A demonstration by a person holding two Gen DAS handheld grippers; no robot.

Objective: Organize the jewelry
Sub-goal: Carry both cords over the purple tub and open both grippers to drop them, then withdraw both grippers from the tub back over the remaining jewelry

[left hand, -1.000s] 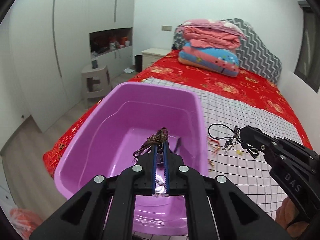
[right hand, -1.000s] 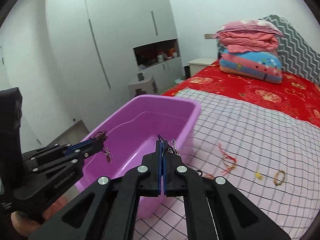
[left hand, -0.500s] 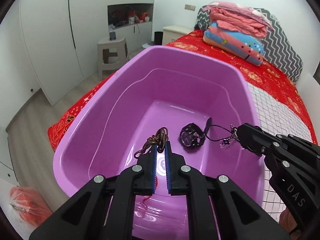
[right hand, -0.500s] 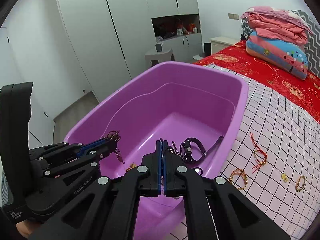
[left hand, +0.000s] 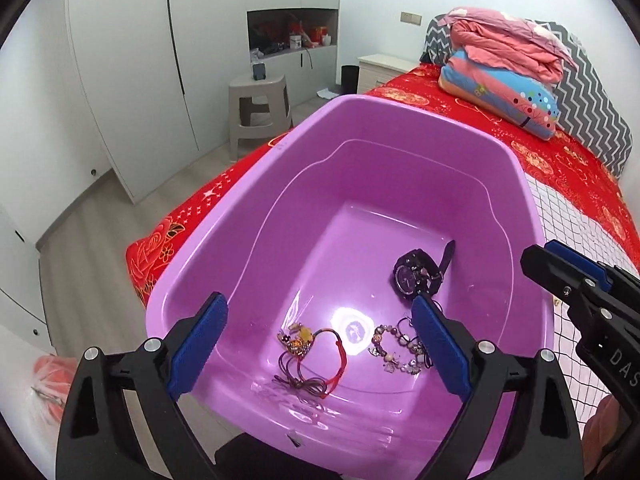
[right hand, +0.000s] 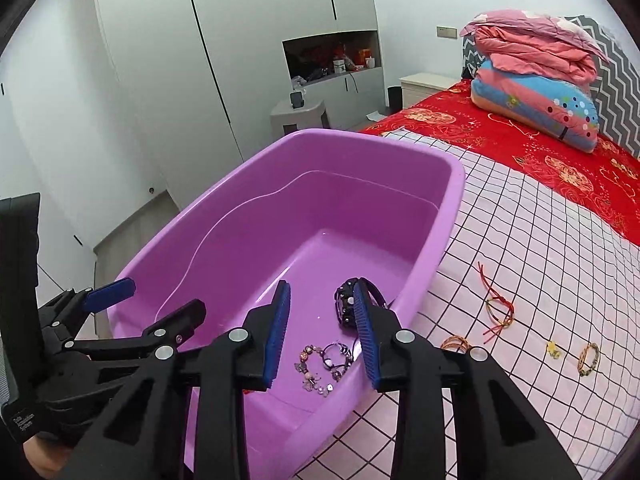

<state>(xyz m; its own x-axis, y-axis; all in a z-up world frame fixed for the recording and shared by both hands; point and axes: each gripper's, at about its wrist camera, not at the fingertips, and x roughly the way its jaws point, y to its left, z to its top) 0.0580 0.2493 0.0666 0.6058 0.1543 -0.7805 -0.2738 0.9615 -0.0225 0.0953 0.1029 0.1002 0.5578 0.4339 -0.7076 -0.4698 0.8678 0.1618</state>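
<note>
A purple tub stands on the bed. On its floor lie a red cord bracelet with a charm, a beaded bracelet and a black watch. My left gripper hangs over the tub, jaws opening wide with nothing between them. My right gripper is above the beaded bracelet and the watch, jaws opening and empty. The right wrist view shows the tub and the left gripper. A red cord and small bracelets lie on the checked cloth.
A stack of folded quilts sits at the head of the red bedspread. A grey stool and white wardrobes stand beyond the bed's left edge. An orange bracelet lies close to the tub's right wall.
Both grippers came down over the tub and opened. The left let go of the cord bracelet and the right let go of the beaded one; both now lie on the tub floor.
</note>
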